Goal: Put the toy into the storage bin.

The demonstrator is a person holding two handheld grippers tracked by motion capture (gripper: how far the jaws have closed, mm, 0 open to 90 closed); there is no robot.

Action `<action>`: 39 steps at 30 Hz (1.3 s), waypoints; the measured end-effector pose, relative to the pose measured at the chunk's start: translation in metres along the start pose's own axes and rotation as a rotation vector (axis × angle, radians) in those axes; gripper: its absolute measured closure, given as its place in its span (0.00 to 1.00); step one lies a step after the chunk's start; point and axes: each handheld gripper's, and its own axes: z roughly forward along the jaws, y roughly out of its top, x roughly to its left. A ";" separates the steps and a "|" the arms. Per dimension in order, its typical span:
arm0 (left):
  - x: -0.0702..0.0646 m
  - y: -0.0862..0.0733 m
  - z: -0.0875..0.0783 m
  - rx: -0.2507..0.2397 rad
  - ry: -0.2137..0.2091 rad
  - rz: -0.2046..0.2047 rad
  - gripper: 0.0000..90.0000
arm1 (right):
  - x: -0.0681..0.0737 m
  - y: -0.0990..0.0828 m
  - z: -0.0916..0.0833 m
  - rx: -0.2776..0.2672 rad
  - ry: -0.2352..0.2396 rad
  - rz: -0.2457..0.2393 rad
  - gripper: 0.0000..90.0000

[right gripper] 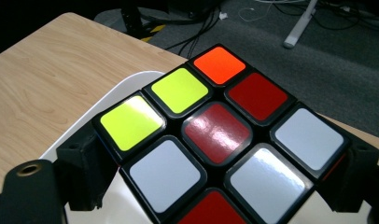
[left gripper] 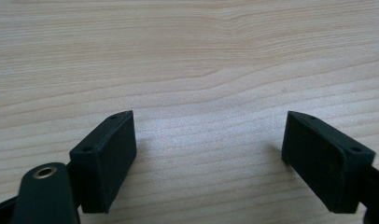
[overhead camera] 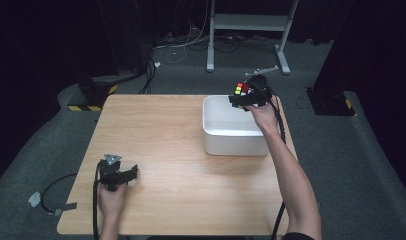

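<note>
The cube (overhead camera: 241, 90) sits in the upper right of the high view, held in the air over the far right corner of the bin (overhead camera: 211, 140). The right gripper (overhead camera: 243, 100) has it: in the right gripper view the cube (right gripper: 220, 140) lies between the two black jaws, which press on opposite sides at roughly mid-opening, top face of red, white, yellow and orange squares toward the camera. The step in hand looks like dropping the cube into the bin. To do it well, the gripper should carry it further toward the bin's middle, left and down in the high view, lower it below the rim, and only then spread the jaws, so the cube neither bounces out nor clips the wall. The grip looks square on the side faces; keeping it level should stop a layer from twisting.

The bin's white rim (right gripper: 108, 93) shows just under the cube at the left of the right gripper view, so the corner is close below. The bin's right wall runs near the counter (overhead camera: 156, 130) edge, with floor and cables beyond; a release there would be lost.

The left gripper (overhead camera: 122, 175) rests at the lower left of the high view, jaws wide apart and empty over bare wood (left gripper: 192, 70), well apart from the bin.
</note>
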 end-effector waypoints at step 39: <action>0.000 0.000 0.000 -0.001 -0.001 0.000 0.20 | -0.016 -0.012 0.044 0.127 -0.091 0.033 0.15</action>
